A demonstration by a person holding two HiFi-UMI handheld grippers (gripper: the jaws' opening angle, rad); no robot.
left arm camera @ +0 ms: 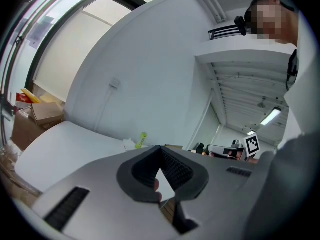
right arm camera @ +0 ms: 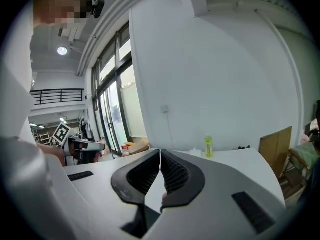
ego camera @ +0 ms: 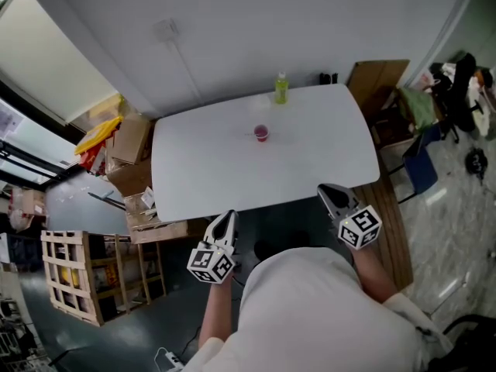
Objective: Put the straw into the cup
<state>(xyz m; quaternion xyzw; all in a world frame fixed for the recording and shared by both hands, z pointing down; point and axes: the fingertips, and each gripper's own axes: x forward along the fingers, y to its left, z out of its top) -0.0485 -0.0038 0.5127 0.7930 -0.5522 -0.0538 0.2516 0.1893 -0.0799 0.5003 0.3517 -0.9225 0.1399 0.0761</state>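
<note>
A small pink cup (ego camera: pixel 261 133) stands upright near the middle of the white table (ego camera: pixel 201 177). I can make out no straw in any view. My left gripper (ego camera: pixel 229 215) hangs at the table's front edge, left of the person's body, with its jaws shut and empty. My right gripper (ego camera: pixel 325 190) is held at the front right edge, also shut with nothing in it. In the left gripper view the left gripper's (left arm camera: pixel 161 148) pads meet at the tips. The right gripper view shows the right gripper's (right arm camera: pixel 160 151) jaws closed the same way.
A green bottle (ego camera: pixel 280 88) stands at the table's far edge by the white wall. Cardboard boxes (ego camera: pixel 132 142) and a wooden pallet (ego camera: pixel 74 273) lie left of the table. A brown board (ego camera: pixel 377 80) and a chair with clothes (ego camera: pixel 422 107) are at the right.
</note>
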